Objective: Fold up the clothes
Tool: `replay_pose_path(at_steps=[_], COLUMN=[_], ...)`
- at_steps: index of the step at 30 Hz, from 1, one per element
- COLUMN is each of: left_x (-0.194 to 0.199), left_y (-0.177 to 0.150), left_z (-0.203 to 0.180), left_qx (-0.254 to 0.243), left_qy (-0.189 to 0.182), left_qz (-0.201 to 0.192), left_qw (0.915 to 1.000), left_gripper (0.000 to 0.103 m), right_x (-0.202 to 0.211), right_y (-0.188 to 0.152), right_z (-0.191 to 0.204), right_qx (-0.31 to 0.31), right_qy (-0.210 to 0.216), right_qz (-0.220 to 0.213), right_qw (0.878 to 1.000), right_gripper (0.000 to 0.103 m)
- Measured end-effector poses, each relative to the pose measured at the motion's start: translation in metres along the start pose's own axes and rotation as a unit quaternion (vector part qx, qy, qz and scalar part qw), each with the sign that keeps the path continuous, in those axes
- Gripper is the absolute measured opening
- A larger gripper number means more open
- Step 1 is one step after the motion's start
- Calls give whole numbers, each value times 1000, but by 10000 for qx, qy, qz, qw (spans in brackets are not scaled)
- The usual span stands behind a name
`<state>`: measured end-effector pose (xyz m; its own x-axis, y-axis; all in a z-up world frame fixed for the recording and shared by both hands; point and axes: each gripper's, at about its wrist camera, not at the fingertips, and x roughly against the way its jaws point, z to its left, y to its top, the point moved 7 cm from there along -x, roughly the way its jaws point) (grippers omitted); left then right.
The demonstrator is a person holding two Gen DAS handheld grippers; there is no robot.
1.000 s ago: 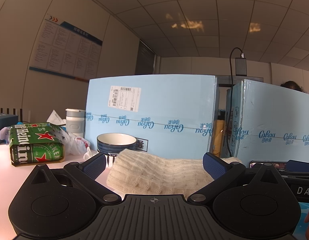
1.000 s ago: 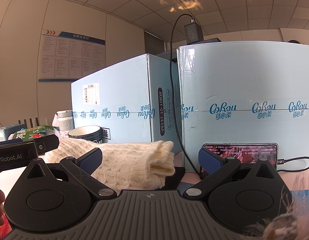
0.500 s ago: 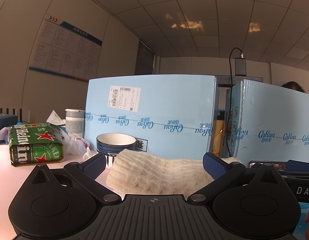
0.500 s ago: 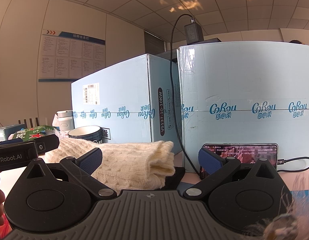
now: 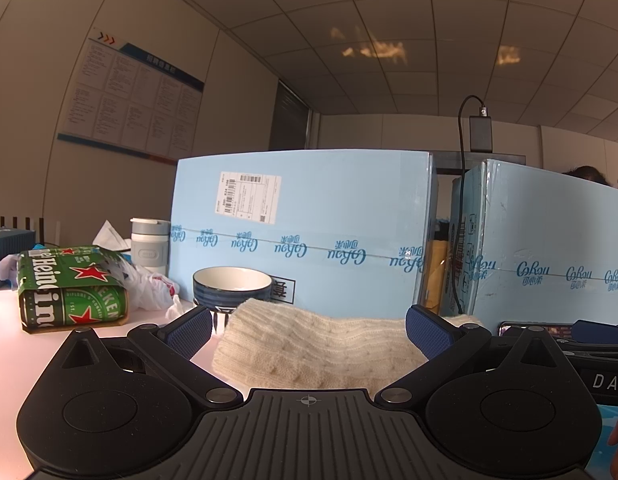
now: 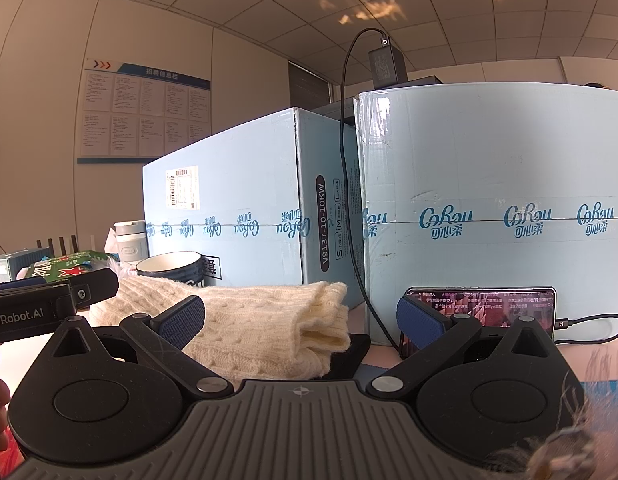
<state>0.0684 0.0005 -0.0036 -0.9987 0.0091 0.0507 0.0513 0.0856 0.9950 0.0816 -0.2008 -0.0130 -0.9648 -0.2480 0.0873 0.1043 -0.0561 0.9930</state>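
Note:
A cream cable-knit sweater [image 5: 321,344] lies folded in a thick stack on the pale table, straight ahead of my left gripper [image 5: 309,330]. That gripper is open and empty, its blue pads either side of the stack and short of it. The same sweater [image 6: 265,328] shows in the right wrist view, its folded end facing right. My right gripper [image 6: 301,318] is open and empty, level with the sweater's right end. The left gripper's body [image 6: 49,304] shows at the left edge of the right wrist view.
Two tall light-blue cartons [image 5: 309,228] [image 6: 497,208] stand close behind the sweater. A blue bowl [image 5: 232,288], a green Heineken pack [image 5: 69,292], a white cup [image 5: 149,244] and plastic bags sit at left. A lit phone [image 6: 489,308] on a cable leans against the right carton.

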Motion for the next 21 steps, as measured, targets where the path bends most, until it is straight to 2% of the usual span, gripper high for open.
replay_pose_path(at_steps=[21], left_x=[-1], left_y=[-1], left_z=[-1], left_qx=[-1], left_qy=[-4], left_qz=[-9], left_qw=[10000], left_gripper=[103], right_x=[-1], right_y=[0], right_z=[0], right_qx=[1], right_qy=[1], right_qz=[-2], right_qw=[10000], right_gripper=[103])
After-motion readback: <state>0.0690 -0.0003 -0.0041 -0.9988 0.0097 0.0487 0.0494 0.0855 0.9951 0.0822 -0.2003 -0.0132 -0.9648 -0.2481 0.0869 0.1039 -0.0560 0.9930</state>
